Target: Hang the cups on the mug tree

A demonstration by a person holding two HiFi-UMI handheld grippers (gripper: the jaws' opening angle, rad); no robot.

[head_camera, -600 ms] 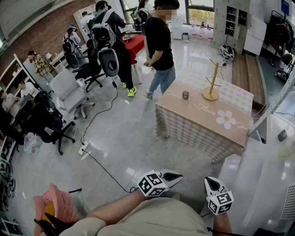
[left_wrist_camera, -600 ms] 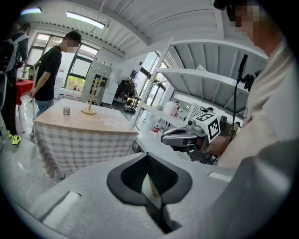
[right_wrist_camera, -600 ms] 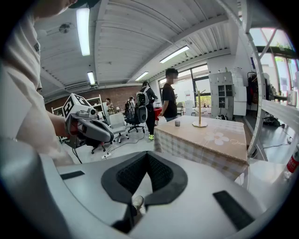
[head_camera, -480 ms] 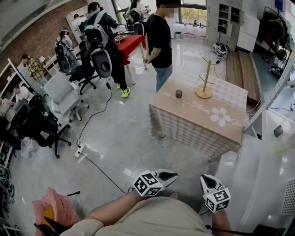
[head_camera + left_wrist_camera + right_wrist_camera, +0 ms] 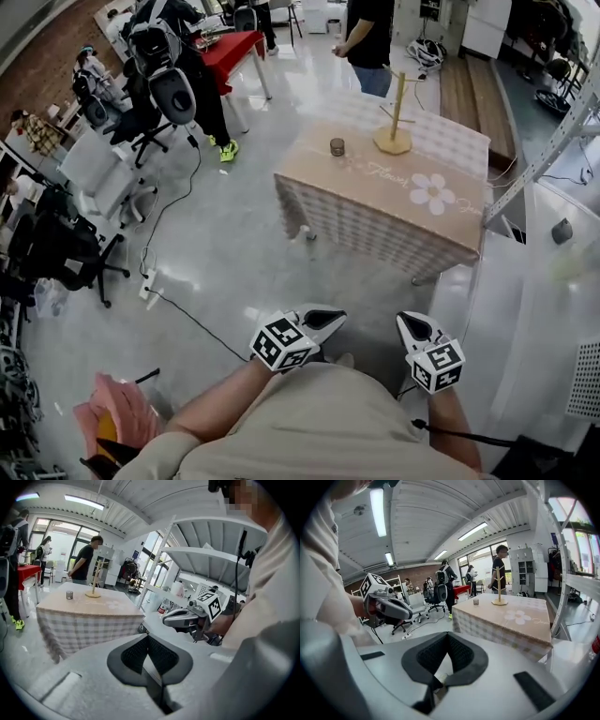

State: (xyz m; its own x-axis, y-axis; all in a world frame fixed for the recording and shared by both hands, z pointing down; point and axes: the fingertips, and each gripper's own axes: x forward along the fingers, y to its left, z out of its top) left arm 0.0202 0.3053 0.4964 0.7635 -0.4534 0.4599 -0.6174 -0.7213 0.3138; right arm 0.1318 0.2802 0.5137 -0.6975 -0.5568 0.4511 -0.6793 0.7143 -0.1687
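A wooden mug tree [image 5: 394,112] stands on the far side of a table with a checked cloth [image 5: 375,202]. One small dark cup [image 5: 337,146] sits on the table to the tree's left. Both grippers hover low in front of my body, well short of the table. My left gripper [image 5: 330,318] is shut and empty, and so is my right gripper [image 5: 411,323]. The left gripper view shows the tree [image 5: 95,585] and cup [image 5: 69,595] far off. In the right gripper view the tree [image 5: 499,592] and cup [image 5: 476,602] are also distant.
A person in a black shirt [image 5: 370,42] stands behind the table. Office chairs [image 5: 94,178] and a red table [image 5: 230,52] fill the left side. A cable and power strip [image 5: 148,286] lie on the floor. White shelving [image 5: 553,253] stands at the right.
The head view has come closer to the table and tilted down, so the table sits higher and larger in frame. Both grippers stay shut near my body.
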